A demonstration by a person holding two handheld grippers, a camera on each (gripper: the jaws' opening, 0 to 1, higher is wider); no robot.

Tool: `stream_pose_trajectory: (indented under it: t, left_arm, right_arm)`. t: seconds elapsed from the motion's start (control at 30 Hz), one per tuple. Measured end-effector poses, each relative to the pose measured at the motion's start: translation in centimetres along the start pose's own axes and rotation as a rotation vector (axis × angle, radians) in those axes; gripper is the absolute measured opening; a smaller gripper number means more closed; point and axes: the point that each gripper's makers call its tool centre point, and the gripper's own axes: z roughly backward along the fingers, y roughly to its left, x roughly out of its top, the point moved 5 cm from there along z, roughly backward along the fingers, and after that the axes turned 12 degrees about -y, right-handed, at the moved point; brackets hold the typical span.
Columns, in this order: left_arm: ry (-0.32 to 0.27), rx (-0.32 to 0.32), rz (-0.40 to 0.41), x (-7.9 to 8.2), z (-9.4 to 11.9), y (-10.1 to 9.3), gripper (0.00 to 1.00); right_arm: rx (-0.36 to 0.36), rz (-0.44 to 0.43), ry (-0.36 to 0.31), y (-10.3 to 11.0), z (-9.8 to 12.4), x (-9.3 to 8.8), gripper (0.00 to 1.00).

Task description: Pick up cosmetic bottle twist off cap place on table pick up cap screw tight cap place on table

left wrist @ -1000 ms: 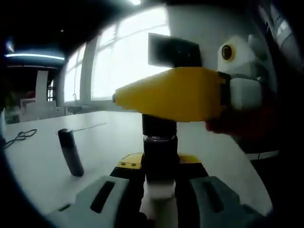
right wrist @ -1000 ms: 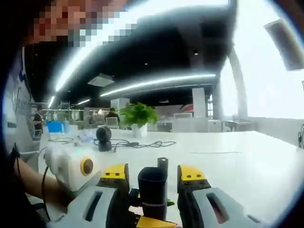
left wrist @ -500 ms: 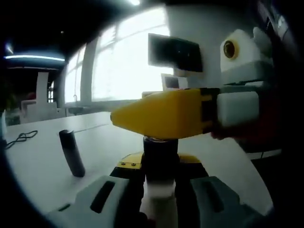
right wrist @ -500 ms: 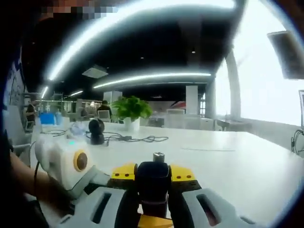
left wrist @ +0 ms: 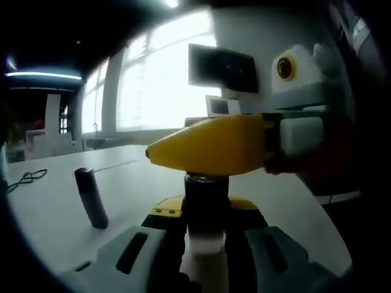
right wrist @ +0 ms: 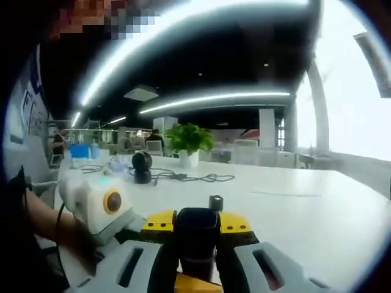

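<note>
Black cosmetic bottle (left wrist: 206, 204) sits upright between the left gripper (left wrist: 204, 244) jaws in the left gripper view, jaws pinched on its lower body; a pale section of the bottle shows low between the jaws.

Right gripper (left wrist: 211, 149) comes in from the right of that view, its yellow jaw lying crosswise right over the bottle top and hiding it. White housing behind the yellow part, a hand around it.

In the right gripper view, the right gripper (right wrist: 197, 235) has both yellow-padded jaws pressed against a dark cap (right wrist: 197, 229), one on each side. So it's clamped on the cap, which is at the bottle top. The left gripper's white body (right wrist: 98, 201) shows at left in this view, with a forearm below it.

White table (left wrist: 55, 207) underneath. A second dark cylinder (left wrist: 90, 196) stands on it, leaning slightly, well to the left of the held bottle and apart from both grippers. Black cable (left wrist: 24, 177) lies further back near the table's left edge.

Right gripper view background: small dark round device (right wrist: 142, 166) on the table with cables around it, potted green plant (right wrist: 188, 141) beside it, a small dark object (right wrist: 215, 202) just past the cap.
</note>
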Motion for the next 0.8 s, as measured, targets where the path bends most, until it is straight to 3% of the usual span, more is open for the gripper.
stream_pose_trajectory:
  t: [0.17,0.67,0.8]
  left_arm:
    - [0.000,-0.006,0.003,0.04,0.04,-0.08,0.14]
    - [0.000,-0.034,0.001,0.28,0.19,-0.71,0.14]
    - [0.002,-0.049,0.009,0.34,0.18,-0.90,0.14]
  right_arm:
    - [0.122,0.018,-0.002,0.31,-0.09,0.06,0.17]
    - [0.372,-0.056,0.011,-0.11,-0.05,0.03,0.17]
    - [0.474,-0.051,0.003,0.04,0.02,0.08,0.17]
